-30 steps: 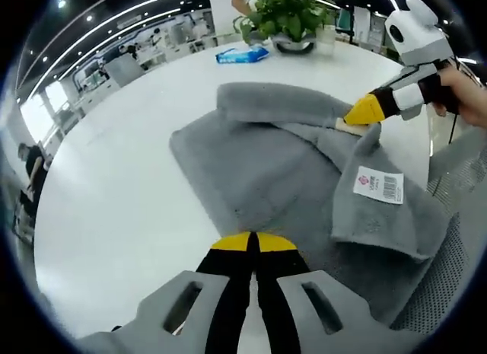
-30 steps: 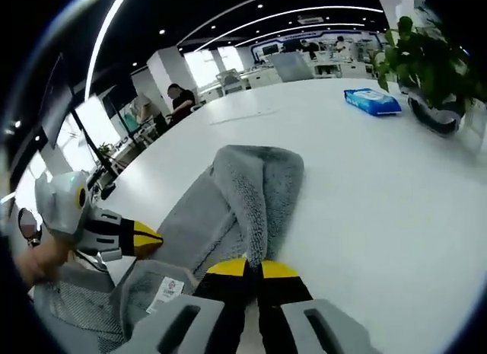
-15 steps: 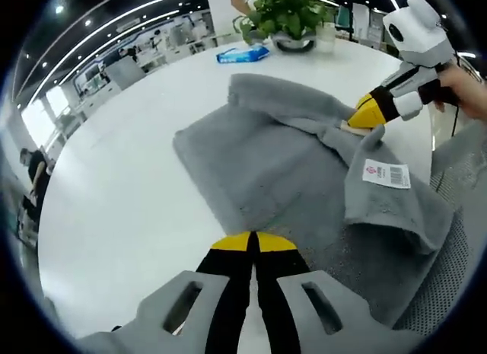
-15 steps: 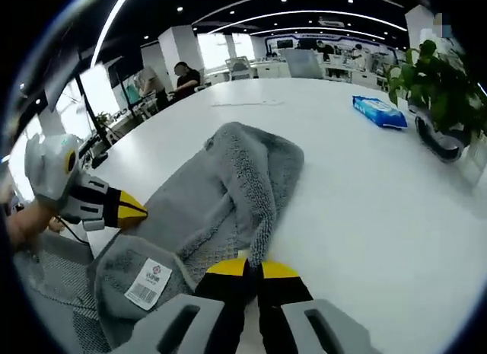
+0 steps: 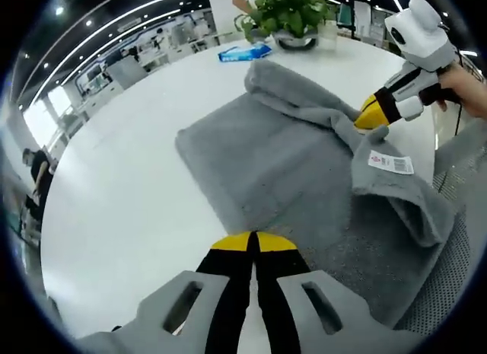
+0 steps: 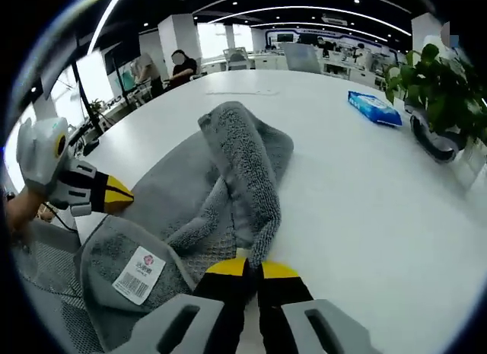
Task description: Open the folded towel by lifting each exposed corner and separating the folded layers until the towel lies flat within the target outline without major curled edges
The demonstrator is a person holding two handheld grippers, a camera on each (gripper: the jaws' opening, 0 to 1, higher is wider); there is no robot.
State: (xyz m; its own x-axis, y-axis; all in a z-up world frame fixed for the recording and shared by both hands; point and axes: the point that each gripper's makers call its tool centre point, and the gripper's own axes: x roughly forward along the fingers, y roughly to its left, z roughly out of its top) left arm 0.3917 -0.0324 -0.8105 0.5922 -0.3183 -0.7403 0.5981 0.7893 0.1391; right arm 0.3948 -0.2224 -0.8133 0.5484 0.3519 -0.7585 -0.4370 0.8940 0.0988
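Right hand-held gripper is clenched on the towel edge; since a second ago it has drawn the folded layer toward 3 o'clock, exposing more base layer. Left hand-held gripper clamps the near hem. Towel lies on the worktop, partly unfolded.

Your left gripper has grey housings with slotted openings; black fingers capped yellow; your right gripper matches it.
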